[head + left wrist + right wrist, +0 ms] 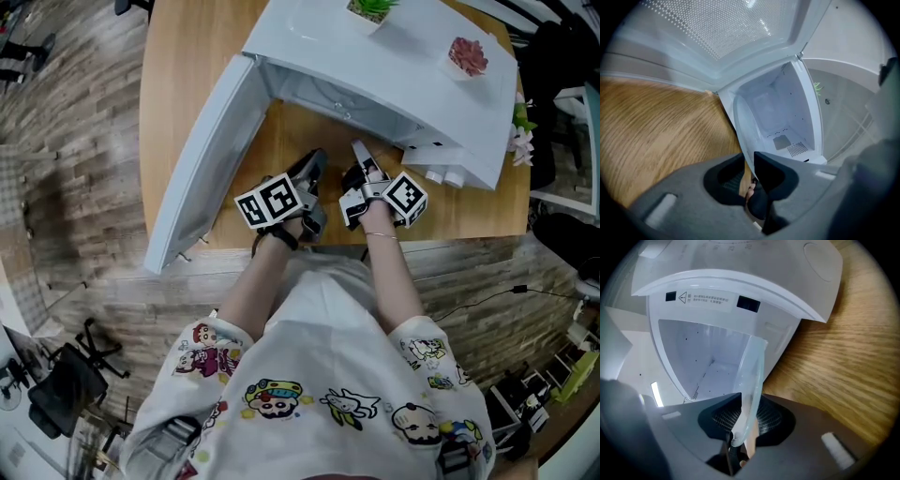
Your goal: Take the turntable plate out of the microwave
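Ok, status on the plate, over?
Left gripper shut on turntable plate rim. Right gripper shut on it too. Plate at the microwave mouth, door wide open. Nothing in the way.

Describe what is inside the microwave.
In the microwave, white walls and a perforated vent show. The plate, gripped by the left gripper and right gripper at the opening, veils part of the cavity behind it.

Right gripper [744, 420] jaws clamp a glass plate [753, 376], held edge-on. Open microwave [717, 287] behind. Wooden table [853, 366] at right.
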### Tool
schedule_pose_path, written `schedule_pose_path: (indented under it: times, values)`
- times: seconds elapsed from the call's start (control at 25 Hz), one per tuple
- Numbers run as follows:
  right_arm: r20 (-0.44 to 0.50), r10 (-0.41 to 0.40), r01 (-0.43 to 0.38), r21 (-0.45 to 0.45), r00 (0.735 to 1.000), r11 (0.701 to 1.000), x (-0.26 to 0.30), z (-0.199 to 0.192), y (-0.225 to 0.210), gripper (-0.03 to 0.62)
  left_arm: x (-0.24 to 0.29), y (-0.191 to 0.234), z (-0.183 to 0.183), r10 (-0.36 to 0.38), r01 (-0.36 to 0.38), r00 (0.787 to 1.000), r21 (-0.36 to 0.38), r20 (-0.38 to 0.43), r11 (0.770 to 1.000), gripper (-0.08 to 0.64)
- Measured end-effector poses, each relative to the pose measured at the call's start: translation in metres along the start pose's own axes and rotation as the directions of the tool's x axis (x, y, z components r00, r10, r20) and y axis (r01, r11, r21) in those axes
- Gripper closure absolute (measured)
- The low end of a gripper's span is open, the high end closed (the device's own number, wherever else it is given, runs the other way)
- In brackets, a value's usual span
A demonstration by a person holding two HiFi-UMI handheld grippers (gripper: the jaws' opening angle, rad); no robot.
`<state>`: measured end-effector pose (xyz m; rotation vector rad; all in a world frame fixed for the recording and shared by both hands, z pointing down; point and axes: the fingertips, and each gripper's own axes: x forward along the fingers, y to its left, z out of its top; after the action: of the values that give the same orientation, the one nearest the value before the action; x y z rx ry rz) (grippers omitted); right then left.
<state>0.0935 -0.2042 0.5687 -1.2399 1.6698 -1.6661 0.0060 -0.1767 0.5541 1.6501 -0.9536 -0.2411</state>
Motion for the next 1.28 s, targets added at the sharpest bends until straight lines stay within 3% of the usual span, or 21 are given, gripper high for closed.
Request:
schedule_pose_path:
  times: [0.28,0.4,0.52,0.72,0.84,1.28]
  values:
    - [0.019,0.083,-0.085,0.093,0.996,0.992,0.001,-0.001,0.008,0.543,0.002,0.004,0.001,-0.012,0.012,1.0,-0.019,0.0,1.0,0.482]
    - [0.017,0.092,-0.094,0.106,0.996,0.99,0.001,0.0,0.007,0.546,0.006,0.002,0.01,-0.051,0.052,0.998,-0.056,0.031,0.997,0.413]
    - [0.011,0.098,-0.099,0.101,0.995,0.99,0.0,0.0,0.007,0.548,0.014,0.003,0.021,-0.062,0.067,0.997,-0.086,0.052,0.994,0.39]
    - [0.006,0.1,-0.1,0.097,0.995,0.99,-0.001,0.0,0.007,0.548,0.029,0.009,0.033,-0.043,0.047,0.998,-0.084,0.049,0.995,0.391]
    - [0.005,0.104,-0.105,0.095,0.995,0.99,-0.001,0.0,0.008,0.548,0.031,0.012,0.036,-0.015,0.018,0.999,-0.071,0.049,0.997,0.47]
    - [0.015,0.104,-0.104,0.058,0.994,0.993,-0.007,-0.008,0.008,0.543,0.021,0.012,0.031,-0.032,0.036,0.998,-0.072,0.052,0.997,0.492]
